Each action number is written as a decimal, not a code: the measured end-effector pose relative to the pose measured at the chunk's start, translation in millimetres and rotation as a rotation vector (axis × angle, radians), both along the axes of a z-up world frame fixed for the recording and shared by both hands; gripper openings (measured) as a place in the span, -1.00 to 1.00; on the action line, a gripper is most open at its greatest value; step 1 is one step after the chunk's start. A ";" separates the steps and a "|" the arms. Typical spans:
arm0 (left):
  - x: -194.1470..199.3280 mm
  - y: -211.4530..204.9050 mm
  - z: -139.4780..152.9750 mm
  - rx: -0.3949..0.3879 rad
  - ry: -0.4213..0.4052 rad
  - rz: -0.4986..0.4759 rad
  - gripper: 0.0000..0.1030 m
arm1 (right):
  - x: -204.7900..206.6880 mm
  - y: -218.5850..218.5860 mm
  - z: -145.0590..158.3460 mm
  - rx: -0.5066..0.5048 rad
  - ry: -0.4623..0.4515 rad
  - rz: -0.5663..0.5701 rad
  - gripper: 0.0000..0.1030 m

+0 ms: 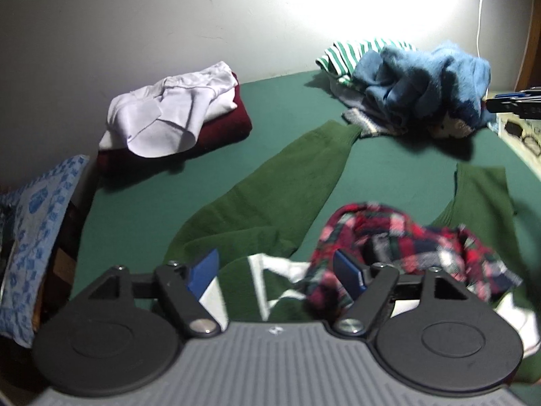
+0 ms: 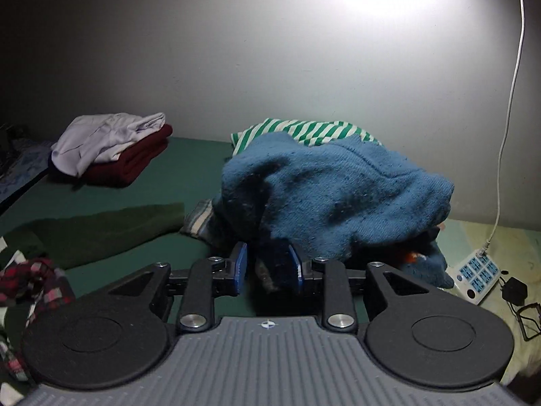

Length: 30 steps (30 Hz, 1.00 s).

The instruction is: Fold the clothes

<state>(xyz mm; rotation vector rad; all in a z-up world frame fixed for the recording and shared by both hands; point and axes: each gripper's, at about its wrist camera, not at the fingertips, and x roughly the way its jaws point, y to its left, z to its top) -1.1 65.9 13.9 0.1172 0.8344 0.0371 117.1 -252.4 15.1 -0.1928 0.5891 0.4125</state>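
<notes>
- My left gripper (image 1: 275,272) stands wide open over the near edge of the green bed sheet (image 1: 216,142), gripping nothing; the white-trimmed green sweater (image 1: 257,199) lies spread below and between its pads, and the crumpled red plaid shirt (image 1: 399,247) brushes the right pad.
- My right gripper (image 2: 268,265) is partly open with no cloth pinched; the blue knit sweater (image 2: 331,189) heaps just beyond its tips, a dark fold low between them.
- I judge I'm between garments: one piece let go, the next to be picked.
- Next I must close on a hem or shoulder of one garment, not a bunch.
- Farther off, the folded stack, white top (image 1: 172,118) on maroon garment (image 1: 233,125), sits by the wall; the green-striped shirt (image 2: 304,133) lies behind the blue heap.
</notes>
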 end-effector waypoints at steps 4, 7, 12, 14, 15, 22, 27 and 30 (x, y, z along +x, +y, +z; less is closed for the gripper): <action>-6.9 10.9 -6.3 -0.047 0.015 -0.067 0.59 | -29.8 5.1 -5.7 0.032 0.086 -0.018 -0.24; -14.9 14.6 -10.4 -0.085 0.025 -0.134 0.63 | -51.3 17.3 -11.2 0.095 0.204 0.029 -0.18; -20.7 22.8 -17.6 -0.083 0.053 -0.214 0.75 | -94.0 55.2 -27.8 0.097 0.326 0.109 -0.05; -23.2 30.5 -15.0 -0.094 0.058 -0.229 0.75 | -105.9 66.9 -34.5 0.107 0.370 0.110 0.13; -26.3 34.2 -12.7 -0.099 0.055 -0.241 0.75 | -109.7 68.4 -37.7 0.126 0.390 0.083 0.23; -51.8 33.9 -14.4 -0.022 0.077 -0.433 0.88 | -130.6 67.0 -58.5 0.248 0.501 -0.048 0.24; -40.0 21.0 -28.6 -0.003 0.112 -0.525 0.64 | -137.6 71.0 -61.5 0.240 0.488 -0.091 0.25; -29.3 16.8 -42.2 -0.008 0.157 -0.535 0.22 | -138.9 74.1 -63.8 0.236 0.489 -0.097 0.18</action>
